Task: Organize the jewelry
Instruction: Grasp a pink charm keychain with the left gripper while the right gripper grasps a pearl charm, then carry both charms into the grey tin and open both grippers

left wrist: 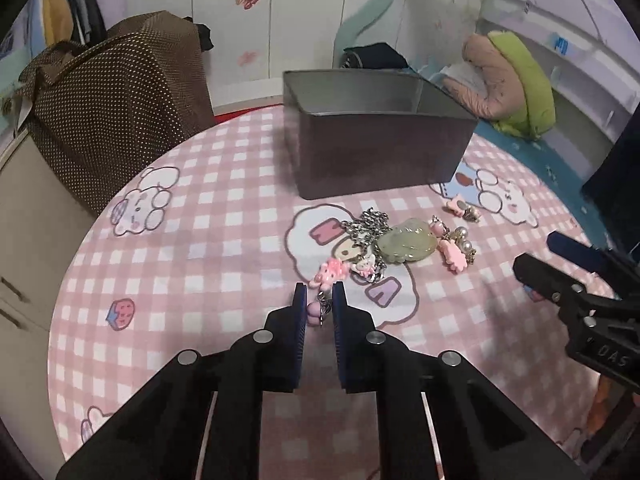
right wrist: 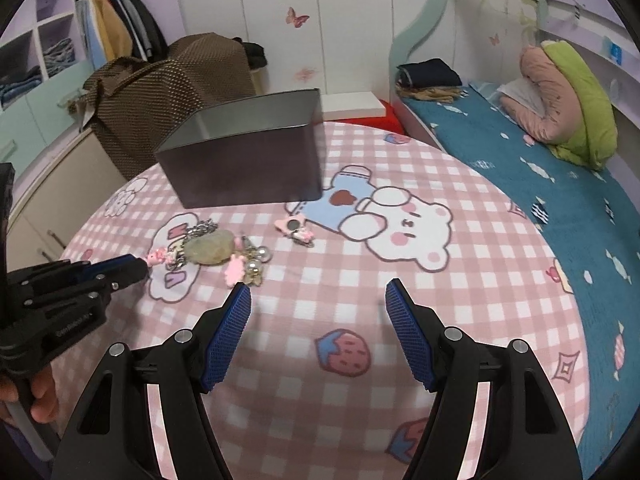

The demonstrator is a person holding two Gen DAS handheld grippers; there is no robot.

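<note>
A pile of jewelry lies on the pink checked tablecloth: a silver chain [left wrist: 366, 226], a pale green stone pendant [left wrist: 408, 242], pink charms and pearl pieces [left wrist: 456, 246]. My left gripper [left wrist: 320, 300] is shut on the near end of a pink charm string [left wrist: 330, 272], with a pink bead [left wrist: 313, 312] between its pads. My right gripper [right wrist: 318, 300] is open and empty, just right of the pile [right wrist: 212, 252]. A small pink piece [right wrist: 294, 229] lies apart. The grey metal tin [left wrist: 376, 136] stands open behind the pile.
A brown dotted bag [left wrist: 116, 92] stands at the table's back left edge. A bed with a blue sheet [right wrist: 520, 184] and folded bedding runs along the right side. The round table's [right wrist: 460, 320] cloth stretches right of the pile.
</note>
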